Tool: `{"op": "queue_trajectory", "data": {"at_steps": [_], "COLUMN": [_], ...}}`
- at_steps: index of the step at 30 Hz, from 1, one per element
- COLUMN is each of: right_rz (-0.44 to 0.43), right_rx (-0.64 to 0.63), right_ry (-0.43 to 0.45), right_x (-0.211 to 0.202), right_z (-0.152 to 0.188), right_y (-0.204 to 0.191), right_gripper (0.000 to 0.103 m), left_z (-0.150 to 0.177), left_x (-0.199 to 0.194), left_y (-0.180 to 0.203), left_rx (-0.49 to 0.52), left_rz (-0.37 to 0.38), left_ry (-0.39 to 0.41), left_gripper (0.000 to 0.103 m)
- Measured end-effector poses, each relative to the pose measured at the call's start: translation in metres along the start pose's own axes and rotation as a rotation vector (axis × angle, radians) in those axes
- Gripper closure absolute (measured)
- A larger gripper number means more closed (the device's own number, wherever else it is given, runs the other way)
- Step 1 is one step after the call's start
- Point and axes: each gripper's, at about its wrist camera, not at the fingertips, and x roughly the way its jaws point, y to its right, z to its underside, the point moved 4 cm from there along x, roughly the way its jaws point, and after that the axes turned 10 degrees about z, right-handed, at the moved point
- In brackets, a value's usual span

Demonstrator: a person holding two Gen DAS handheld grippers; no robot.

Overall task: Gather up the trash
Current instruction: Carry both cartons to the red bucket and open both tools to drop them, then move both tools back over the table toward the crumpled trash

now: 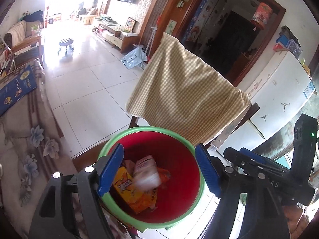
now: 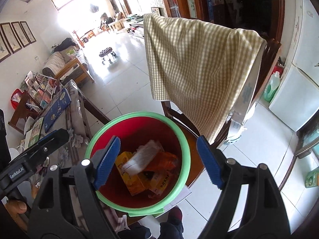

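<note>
Left wrist view: left hand-held gripper (image 1: 161,171) jaws wide apart, empty.
Right hand-held gripper (image 2: 158,161): spread wide, empty.
Bucket (image 2: 185,139): red, green-rimmed, holding wrappers (image 2: 139,159).

bin (image 2: 185,139): smooth plastic, red inside, green rim | wrappers (image 2: 143,157): glossy crinkled plastic film | cloth (image 2: 199,69): matt woven check fabric | chair (image 2: 273,53): dark polished wood | floor (image 2: 123,83): glossy tiles | pads (image 2: 107,159): ribbed blue rubber-like
</note>
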Motion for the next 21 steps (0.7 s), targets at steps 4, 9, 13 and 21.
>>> {"op": "queue_trajectory", "data": {"at_steps": [4,9,13,21], "right_rz": [-0.041,-0.127,-0.191,-0.3], "right_rx": [-0.06,-0.195,-0.306,-0.506], "right_ry": [0.006,-0.023,-0.053,-0.131], "right_x": [-0.002,0.004,0.005,-0.001], "right_z": [0.001,0.013,0.031,0.093], "right_y": [-0.035,-0.105,-0.162,-0.278], "right_gripper": [0.024,0.024,0.023,0.021], "left_z": [0.011,0.036,0.071,0.158], "left_x": [-0.036,-0.091,-0.144,-0.246], "left_y": [-0.022,-0.074,-0.129,-0.216], "left_rx": [-0.031,-0.14,-0.271,-0.429], "left_rz": [-0.058,-0.166,-0.274,-0.467], "left_ry": [0.044,0.106,0.156,0.168], "left_gripper": [0.032,0.032,0.032,0.032]}}
